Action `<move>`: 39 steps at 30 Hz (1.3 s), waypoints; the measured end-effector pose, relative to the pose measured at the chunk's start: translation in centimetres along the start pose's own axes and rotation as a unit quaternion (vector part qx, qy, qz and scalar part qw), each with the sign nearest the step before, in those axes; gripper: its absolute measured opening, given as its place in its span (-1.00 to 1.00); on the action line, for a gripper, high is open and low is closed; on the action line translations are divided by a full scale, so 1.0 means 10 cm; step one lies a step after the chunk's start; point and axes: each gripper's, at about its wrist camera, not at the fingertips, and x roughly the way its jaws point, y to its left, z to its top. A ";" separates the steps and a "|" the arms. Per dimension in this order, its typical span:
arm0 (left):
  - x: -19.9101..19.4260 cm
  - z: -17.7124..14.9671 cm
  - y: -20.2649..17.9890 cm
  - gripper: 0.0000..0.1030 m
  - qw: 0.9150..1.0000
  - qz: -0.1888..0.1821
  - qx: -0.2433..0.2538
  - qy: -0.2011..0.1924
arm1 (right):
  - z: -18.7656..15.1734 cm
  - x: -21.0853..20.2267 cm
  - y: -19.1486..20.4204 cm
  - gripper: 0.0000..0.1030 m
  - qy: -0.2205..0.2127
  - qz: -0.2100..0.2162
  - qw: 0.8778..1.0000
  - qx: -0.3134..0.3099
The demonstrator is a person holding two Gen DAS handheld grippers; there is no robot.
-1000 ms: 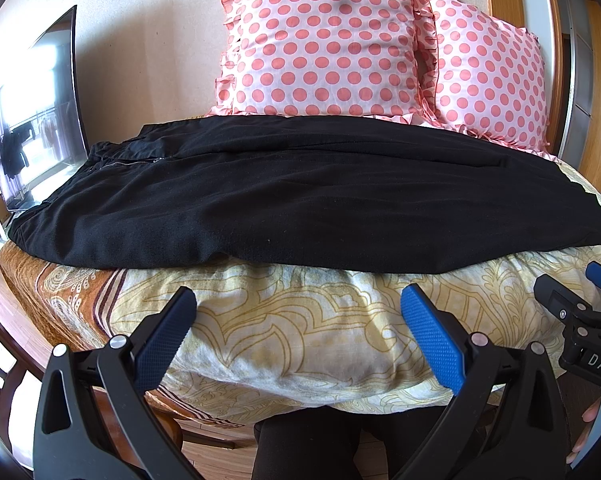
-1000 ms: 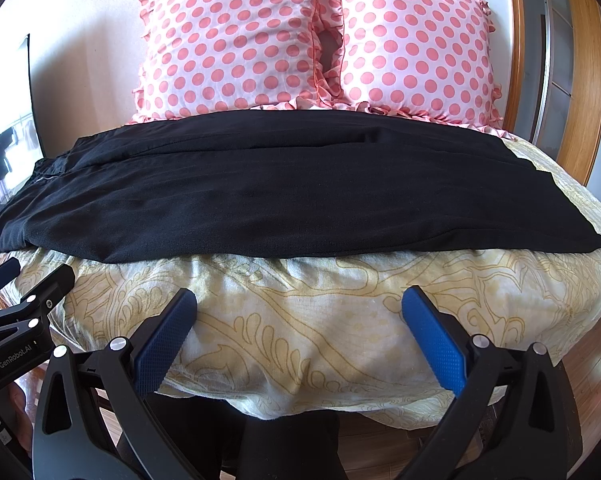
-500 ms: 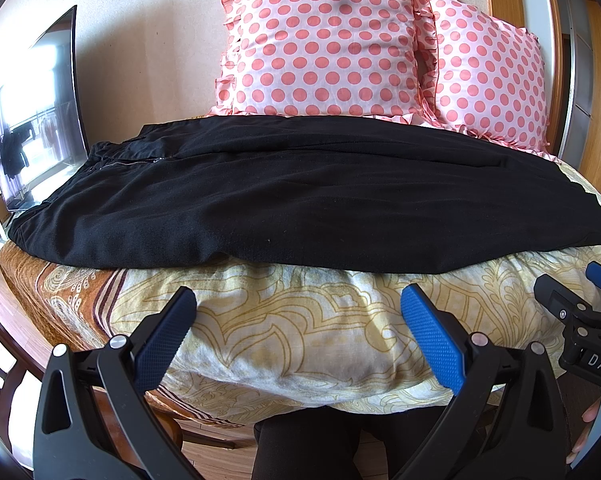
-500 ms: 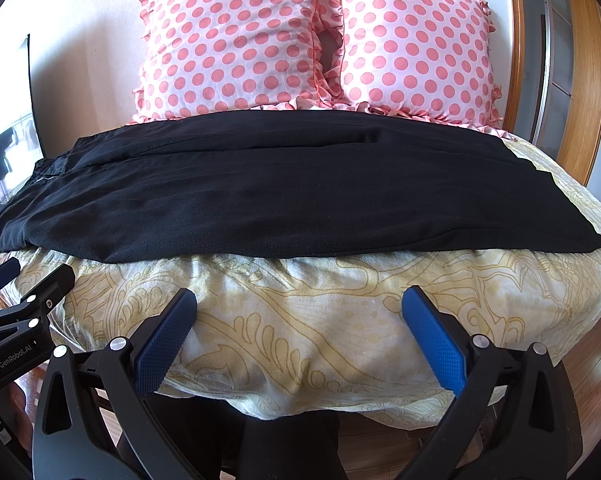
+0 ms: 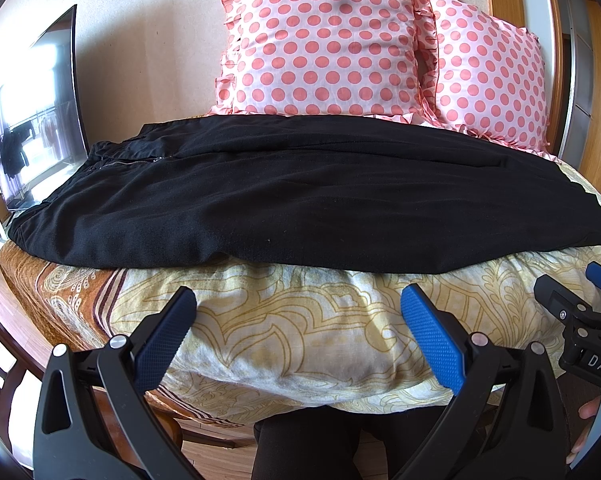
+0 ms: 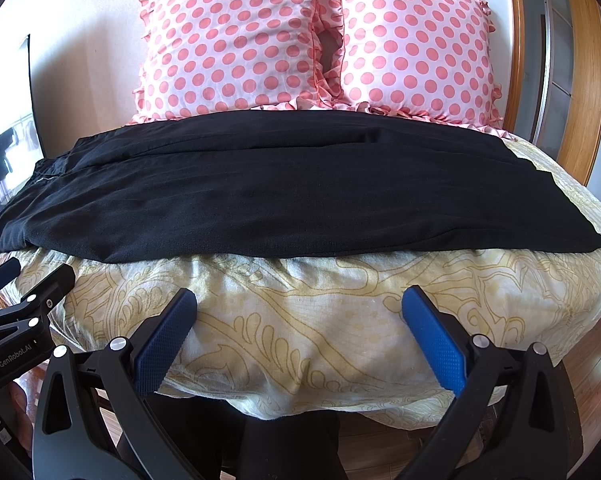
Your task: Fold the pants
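The black pants (image 5: 300, 200) are lying flat and lengthwise across the patterned bedspread (image 5: 300, 320), waistband and zipper toward the left, leg hems toward the right, just in front of two polka-dot pillows (image 6: 316, 40). The left gripper (image 5: 298, 320) is hovering short of the near edge with its jaws spread wide, holding nothing; the right gripper (image 6: 298, 320) is doing the same. The fabric is looking soft, light and limp, likely to drape and sag, so pinching the waistband corner and the hem corner seems the best hold. Lettering is showing: "DAS" on the right tool's body, "GenRobot.AI" on the left's.
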 end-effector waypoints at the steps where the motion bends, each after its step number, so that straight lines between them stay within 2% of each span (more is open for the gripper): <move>1: 0.00 0.00 0.00 0.97 1.000 0.000 0.000 0.000 | 0.00 0.00 0.00 0.97 0.000 0.000 1.000 0.000; 14: 0.00 0.00 0.00 0.97 1.000 0.000 0.000 0.001 | 0.02 0.03 -0.04 0.97 0.000 0.001 1.000 0.000; 18: 0.00 0.00 0.00 0.97 1.000 0.001 0.002 -0.003 | 0.00 0.00 -0.04 0.97 -0.015 0.017 1.000 -0.009; 22: -0.04 0.06 0.01 0.96 1.000 -0.006 0.011 -0.001 | 0.01 -0.02 -0.10 0.97 0.006 0.033 0.999 -0.028; 24: -0.14 0.04 0.02 0.96 1.000 -0.002 0.024 -0.015 | 0.11 -0.12 -0.20 0.97 -0.015 0.020 0.999 -0.034; 28: -0.36 0.26 -0.07 0.97 0.993 0.021 0.087 -0.076 | 0.53 -0.33 -0.57 0.97 -0.060 0.000 0.998 -0.010; 31: -0.32 0.53 -0.07 0.97 0.992 0.008 0.098 -0.082 | 1.03 -0.22 -1.02 0.97 -0.066 -0.022 0.997 0.043; 34: -0.16 0.82 -0.02 0.97 0.993 0.005 0.083 -0.080 | 1.57 0.14 -1.47 0.97 -0.046 -0.069 0.993 0.084; 39: 0.11 1.19 0.07 0.97 0.995 0.012 0.055 -0.080 | 2.32 1.11 -2.19 0.97 0.022 -0.181 0.976 0.118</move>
